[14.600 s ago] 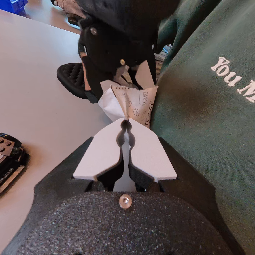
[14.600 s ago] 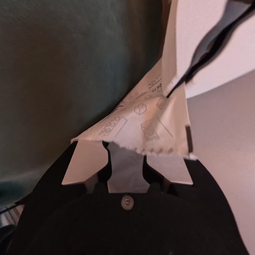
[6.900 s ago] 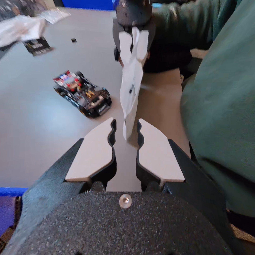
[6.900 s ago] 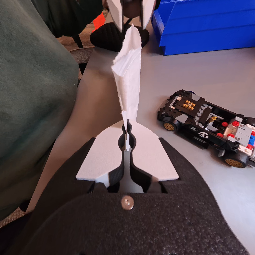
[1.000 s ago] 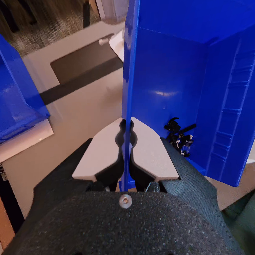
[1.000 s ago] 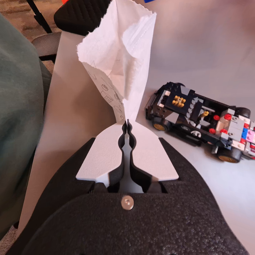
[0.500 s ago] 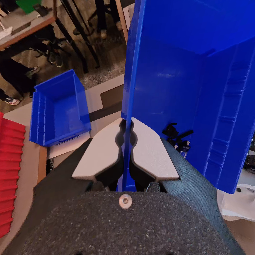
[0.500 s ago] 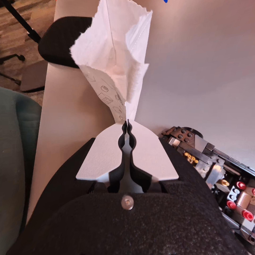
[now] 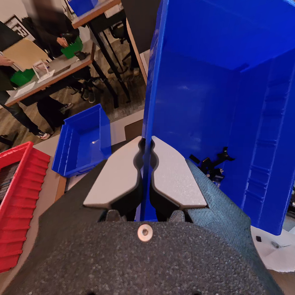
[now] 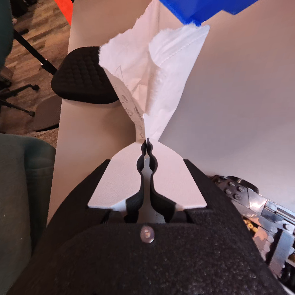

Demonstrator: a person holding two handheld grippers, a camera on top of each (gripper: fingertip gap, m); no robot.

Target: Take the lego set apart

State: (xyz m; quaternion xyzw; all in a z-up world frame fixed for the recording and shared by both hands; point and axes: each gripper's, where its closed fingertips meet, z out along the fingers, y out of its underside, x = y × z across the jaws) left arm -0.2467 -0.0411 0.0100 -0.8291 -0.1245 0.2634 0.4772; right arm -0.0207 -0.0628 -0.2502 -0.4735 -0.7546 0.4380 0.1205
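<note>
The big blue bin [image 9: 207, 95] is the largest thing here. It is tipped up off the table, and its open inside faces the left wrist camera. The left gripper [image 9: 146, 140] has its two fingers pressed together on the thin side wall of this bin. A little heap of black lego pieces [image 9: 212, 166] lies low inside the bin, just right of the gripper. The grey table [image 10: 239, 95] spreads out under it all. A red bin [image 9: 19, 191] sits at the near left, and a smaller blue bin [image 9: 83, 142] sits farther off on the left. Past the table edge a black chair seat [image 10: 79, 83] shows. The right gripper [image 10: 146, 141] pinches the bottom tip of a white paper bag [image 10: 153, 71], and the bag opens wide away from it. A corner of the big blue bin hangs right at the far open end of the bag. The lego car [image 10: 263, 215] sits on the table at the near right, partly hidden behind the right gripper.
</note>
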